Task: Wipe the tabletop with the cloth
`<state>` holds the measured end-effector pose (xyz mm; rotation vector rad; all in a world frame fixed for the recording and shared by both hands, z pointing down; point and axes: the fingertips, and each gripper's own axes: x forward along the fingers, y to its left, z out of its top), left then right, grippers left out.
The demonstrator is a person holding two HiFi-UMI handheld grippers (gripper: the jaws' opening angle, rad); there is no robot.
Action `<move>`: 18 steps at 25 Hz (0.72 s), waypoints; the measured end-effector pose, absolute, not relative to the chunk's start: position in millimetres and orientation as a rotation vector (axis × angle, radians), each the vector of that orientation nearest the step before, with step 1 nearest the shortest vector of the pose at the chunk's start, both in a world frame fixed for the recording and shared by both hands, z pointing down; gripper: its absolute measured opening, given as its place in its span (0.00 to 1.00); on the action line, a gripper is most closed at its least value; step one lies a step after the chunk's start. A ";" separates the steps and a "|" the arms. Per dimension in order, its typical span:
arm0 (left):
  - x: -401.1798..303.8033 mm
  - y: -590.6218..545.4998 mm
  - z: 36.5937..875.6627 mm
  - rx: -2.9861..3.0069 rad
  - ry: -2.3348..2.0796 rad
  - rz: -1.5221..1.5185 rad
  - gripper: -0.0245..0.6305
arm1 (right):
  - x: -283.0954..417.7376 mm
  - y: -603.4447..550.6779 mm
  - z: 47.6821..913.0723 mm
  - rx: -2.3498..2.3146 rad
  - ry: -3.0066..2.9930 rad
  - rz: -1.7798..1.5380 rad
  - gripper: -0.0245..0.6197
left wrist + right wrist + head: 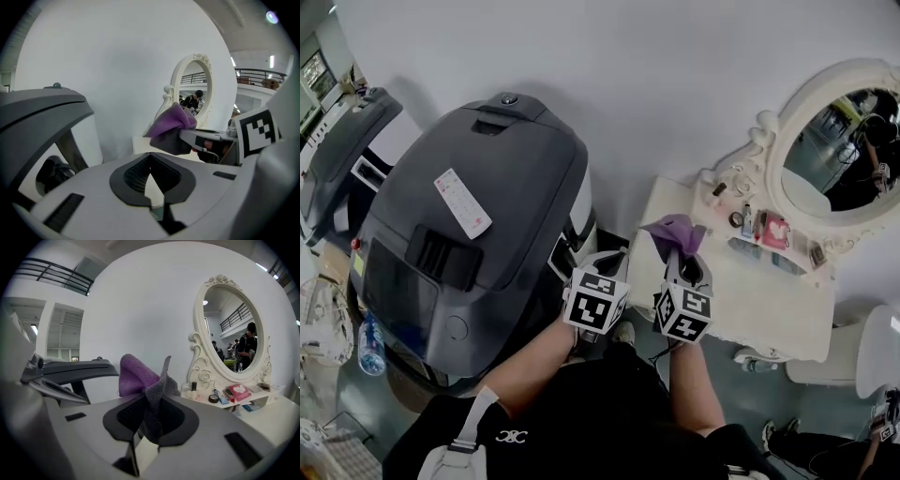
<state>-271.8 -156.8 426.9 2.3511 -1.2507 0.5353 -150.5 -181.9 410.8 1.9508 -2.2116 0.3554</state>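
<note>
while left gripper [151, 177] sits closed, right gripper [149, 422] clamps cloth [135, 375].

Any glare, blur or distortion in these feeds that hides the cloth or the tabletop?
Head view: soft even light, strong fisheye bend, cloth and tabletop both clear. Right gripper view: cloth crisp in the right gripper, mirror frame bowed, no glare. Left gripper view: dark vignetted corners, one bright ceiling lamp top right, left gripper fills the lower frame.

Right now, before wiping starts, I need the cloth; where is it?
The purple cloth is pinched in the right gripper, in the head view's middle over the white table at its left end, left of the mirror.
</note>
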 end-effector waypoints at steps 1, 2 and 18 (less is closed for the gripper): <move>-270.0 -163.4 428.1 2.343 -1.261 0.545 0.05 | -146.6 -191.7 412.8 1.948 -2.205 0.347 0.15; -268.1 -170.0 429.2 2.335 -1.273 0.554 0.05 | -143.1 -201.5 415.3 1.943 -2.203 0.343 0.15; -259.8 -276.8 428.1 2.120 -1.552 0.523 0.05 | -113.7 -346.8 485.5 1.864 -2.101 0.559 0.16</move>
